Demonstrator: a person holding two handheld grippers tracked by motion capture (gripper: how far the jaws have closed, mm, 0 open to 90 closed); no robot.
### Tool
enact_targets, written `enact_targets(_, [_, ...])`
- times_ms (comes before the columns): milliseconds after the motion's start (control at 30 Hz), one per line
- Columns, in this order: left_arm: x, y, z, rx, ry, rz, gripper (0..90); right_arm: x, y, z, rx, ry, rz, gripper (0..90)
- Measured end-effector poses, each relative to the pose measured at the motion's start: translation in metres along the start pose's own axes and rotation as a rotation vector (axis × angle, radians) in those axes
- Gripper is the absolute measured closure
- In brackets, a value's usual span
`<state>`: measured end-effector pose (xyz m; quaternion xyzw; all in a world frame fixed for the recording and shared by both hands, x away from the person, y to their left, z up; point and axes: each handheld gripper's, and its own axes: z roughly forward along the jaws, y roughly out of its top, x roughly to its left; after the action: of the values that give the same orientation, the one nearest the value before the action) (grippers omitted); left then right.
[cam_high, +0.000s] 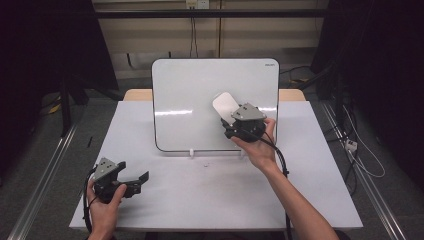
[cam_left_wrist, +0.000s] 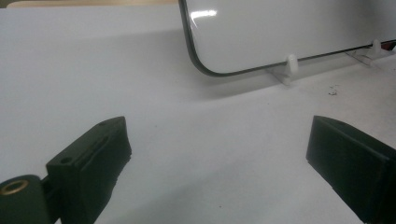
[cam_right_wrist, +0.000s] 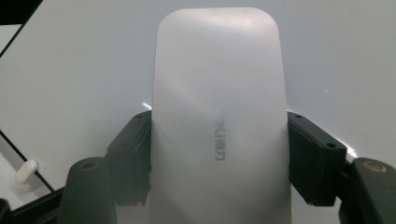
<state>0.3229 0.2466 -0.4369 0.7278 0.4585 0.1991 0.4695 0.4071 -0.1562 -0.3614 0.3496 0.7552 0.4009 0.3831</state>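
A whiteboard (cam_high: 200, 100) leans upright on small white stands at the back middle of the table. My right gripper (cam_high: 231, 120) is shut on a white rounded eraser (cam_high: 225, 105), (cam_right_wrist: 219, 116), held flat against the board's right half. In the right gripper view the black pads (cam_right_wrist: 133, 154) press both long sides of the eraser, with the board (cam_right_wrist: 70, 70) behind it. My left gripper (cam_high: 137, 181) rests near the table's front left corner, jaws wide open with nothing between them. In the left gripper view its fingers (cam_left_wrist: 93, 158) frame bare table, with the whiteboard's lower corner (cam_left_wrist: 219, 46) farther off.
The white table (cam_high: 200, 190) ends at a wooden strip behind the board. White stand clips (cam_left_wrist: 289, 67) hold the board's bottom edge. A small dark speck (cam_left_wrist: 332, 92) lies on the table in front of the board. Cables and metal rails run along the floor on both sides.
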Motion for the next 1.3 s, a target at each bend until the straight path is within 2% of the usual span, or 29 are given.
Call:
enact_targets(67, [-0.001, 0.001, 0.0, 0.0, 0.001, 0.002, 5.9, -0.006, -0.006, -0.006, 0.004, -0.009, 0.003, 31.7])
enact_targets(100, [0.0, 0.001, -0.001, 0.002, -0.001, 0.016, 5.9, -0.008, -0.008, -0.008, 0.006, -0.015, 0.003, 31.7])
enact_targets(133, [-0.002, 0.002, -0.001, -0.007, 0.0, 0.008, 5.9, -0.008, -0.008, -0.008, 0.006, -0.015, 0.003, 31.7])
enact_targets(200, [-0.001, 0.002, -0.002, 0.0, 0.004, 0.017, 5.9, -0.013, -0.014, -0.012, 0.012, -0.025, 0.004, 31.7])
enact_targets(333, [-0.003, 0.001, -0.002, -0.008, -0.004, -0.003, 5.9, -0.022, -0.024, -0.021, 0.028, -0.039, 0.003, 31.7])
enact_targets(400, [-0.005, 0.001, -0.003, 0.0, -0.003, 0.007, 5.9, -0.03, -0.033, -0.026, 0.042, -0.045, 0.017, 31.7])
enact_targets(567, [-0.004, 0.0, -0.001, 0.019, 0.009, 0.016, 5.9, -0.035, -0.041, -0.028, 0.047, -0.049, 0.031, 31.7])
enact_targets(700, [-0.005, 0.001, 0.0, 0.017, 0.01, 0.019, 5.9, -0.04, -0.049, -0.028, 0.063, -0.051, 0.034, 31.7])
enact_targets(1033, [-0.004, 0.0, 0.001, 0.021, 0.012, 0.011, 5.9, -0.043, -0.067, -0.025, 0.098, -0.072, 0.037, 31.7])
enact_targets(1167, [-0.003, 0.0, 0.0, 0.017, 0.015, 0.011, 5.9, -0.039, -0.073, -0.017, 0.126, -0.09, 0.001, 31.7])
enact_targets(1233, [-0.003, 0.0, -0.001, 0.014, 0.012, 0.01, 5.9, -0.037, -0.073, -0.015, 0.13, -0.084, 0.001, 31.7])
enact_targets(1267, [-0.002, 0.0, -0.002, 0.021, 0.011, 0.023, 5.9, -0.036, -0.073, -0.013, 0.135, -0.088, -0.003, 31.7])
enact_targets(1300, [-0.003, 0.0, -0.001, 0.011, 0.01, 0.013, 5.9, -0.036, -0.073, -0.013, 0.135, -0.088, -0.003, 31.7])
